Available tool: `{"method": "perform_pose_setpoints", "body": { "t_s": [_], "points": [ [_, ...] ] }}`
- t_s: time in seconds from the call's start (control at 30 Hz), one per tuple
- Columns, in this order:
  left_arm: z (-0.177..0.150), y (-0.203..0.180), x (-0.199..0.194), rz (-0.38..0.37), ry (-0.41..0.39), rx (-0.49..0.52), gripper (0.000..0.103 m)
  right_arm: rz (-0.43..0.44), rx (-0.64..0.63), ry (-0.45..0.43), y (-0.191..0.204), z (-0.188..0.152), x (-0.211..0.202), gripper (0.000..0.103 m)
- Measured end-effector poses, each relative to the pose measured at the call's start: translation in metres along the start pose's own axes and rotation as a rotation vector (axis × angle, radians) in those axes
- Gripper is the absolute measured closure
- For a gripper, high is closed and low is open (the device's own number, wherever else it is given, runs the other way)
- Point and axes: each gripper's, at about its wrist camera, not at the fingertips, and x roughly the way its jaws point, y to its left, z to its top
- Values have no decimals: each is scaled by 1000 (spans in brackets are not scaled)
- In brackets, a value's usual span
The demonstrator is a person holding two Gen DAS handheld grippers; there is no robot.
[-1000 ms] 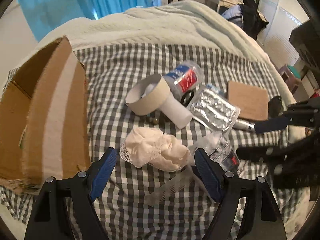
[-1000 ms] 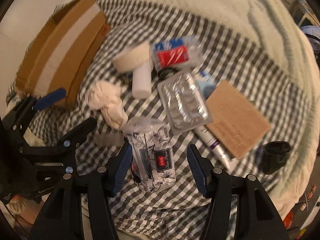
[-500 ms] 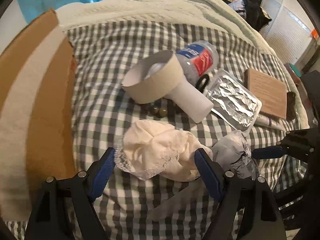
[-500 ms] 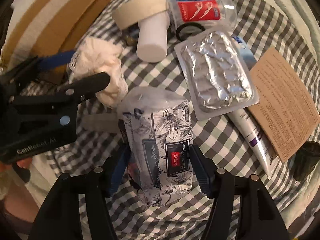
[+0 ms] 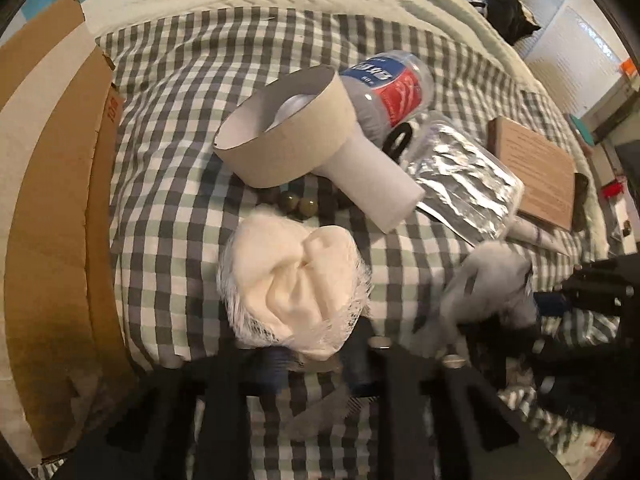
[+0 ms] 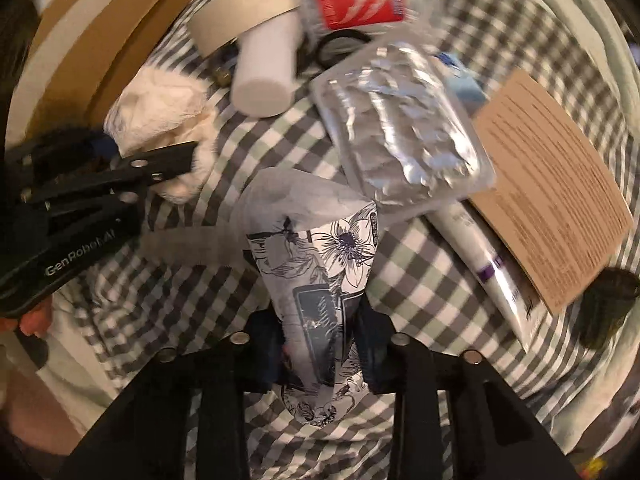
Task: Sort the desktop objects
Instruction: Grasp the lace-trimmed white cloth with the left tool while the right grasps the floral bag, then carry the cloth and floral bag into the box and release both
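Cream gauze cloth point(image 5: 296, 284) is pinched at its near edge by the closing left gripper point(image 5: 316, 364), beside the cardboard box point(image 5: 60, 208). Floral tissue pack point(image 6: 324, 280) (crumpled, white at its far end) is squeezed between the closing right gripper point(image 6: 320, 344) fingers. Bare checked blanket point(image 5: 168, 152) is left between cloth and box.

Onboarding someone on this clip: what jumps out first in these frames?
Both grippers are closing at once: the left gripper on the white gauze wad near the cardboard box, the right gripper on the flower-print tissue pack mid-cloth. Behind them, on the checked cloth, lies a pile: a cardboard ring, a red-and-blue-labelled bottle and a foil blister pack.
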Motion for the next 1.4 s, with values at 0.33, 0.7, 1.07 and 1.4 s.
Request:
{"method": "perform_pose_setpoints", "body": {
  "t_s": [0.33, 0.7, 1.07, 1.4],
  "points": [
    [7, -7, -77, -68, -94, -61, 92, -30, -51, -188, 25, 6, -126, 76],
    [14, 42, -243, -16, -330, -108, 92, -37, -110, -440, 110, 24, -232, 76],
    [-8, 144, -262, 191, -406, -321, 92, 66, -173, -555, 205, 53, -243, 76],
    [-5, 191, -230, 198, -352, -407, 92, 167, -162, -481, 251, 105, -179, 75]
  ]
}}
